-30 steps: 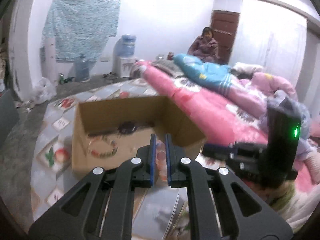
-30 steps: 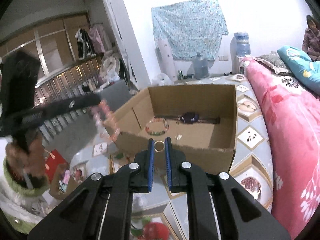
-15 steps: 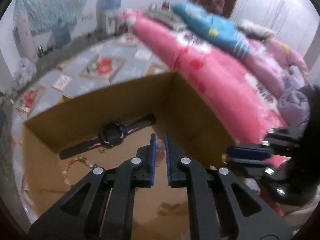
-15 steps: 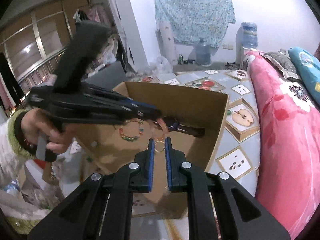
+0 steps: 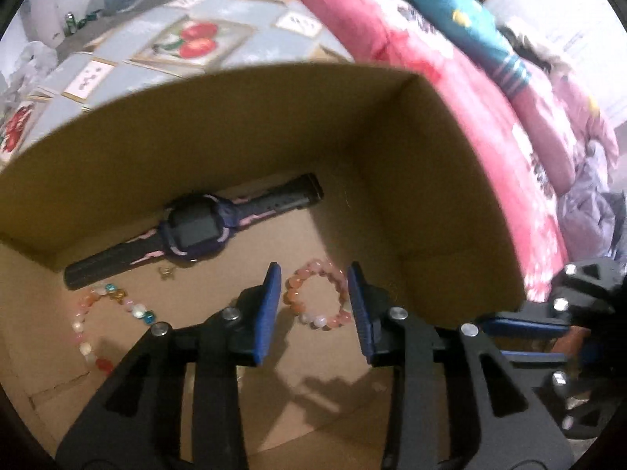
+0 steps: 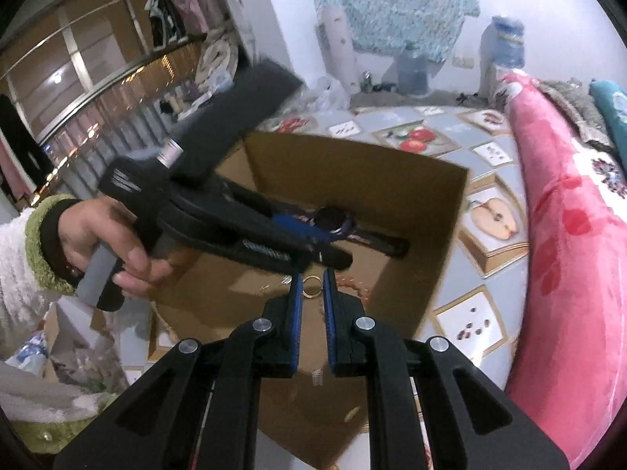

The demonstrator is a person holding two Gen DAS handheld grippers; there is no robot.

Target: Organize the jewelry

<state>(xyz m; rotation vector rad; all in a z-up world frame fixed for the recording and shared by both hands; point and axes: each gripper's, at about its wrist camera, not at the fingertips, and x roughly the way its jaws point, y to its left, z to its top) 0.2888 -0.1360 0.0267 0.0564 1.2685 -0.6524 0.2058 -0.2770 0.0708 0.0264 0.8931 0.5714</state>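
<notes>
**Bracelet released into cardboard box, ring still to go**

Seen from the left wrist camera: left gripper point(image 5: 313, 301) pointing steeply down into an open cardboard box point(image 5: 450, 180), jaws just spread apart, blue pads not pressing on anything. Between the pads, lying flat on the box floor, a pink beaded bracelet point(image 5: 317, 297), near the box's right wall. To the left of it, along the left side of the floor, a second multicoloured beaded bracelet point(image 5: 106, 321). Against the far wall, a dark purple and pink watch point(image 5: 196, 227) laid out flat with its strap stretched. Just below the watch, a tiny gold trinket point(image 5: 166, 272), too small to identify.

Seen from the right wrist camera: right gripper point(image 6: 312, 286) poised above the near edge of the box, jaws pressed nearly together and pinching a small gold ring point(image 6: 312, 286) upright at the tips. Ahead of it, a hand point(image 6: 102, 239) in a fuzzy white and green sleeve point(image 6: 23, 250) gripping the handle of the left gripper, reaching in over the box's left side. Box resting on a fruit-patterned mat point(image 6: 493, 219), beside a pink blanket point(image 6: 568, 274) along the right edge
</notes>
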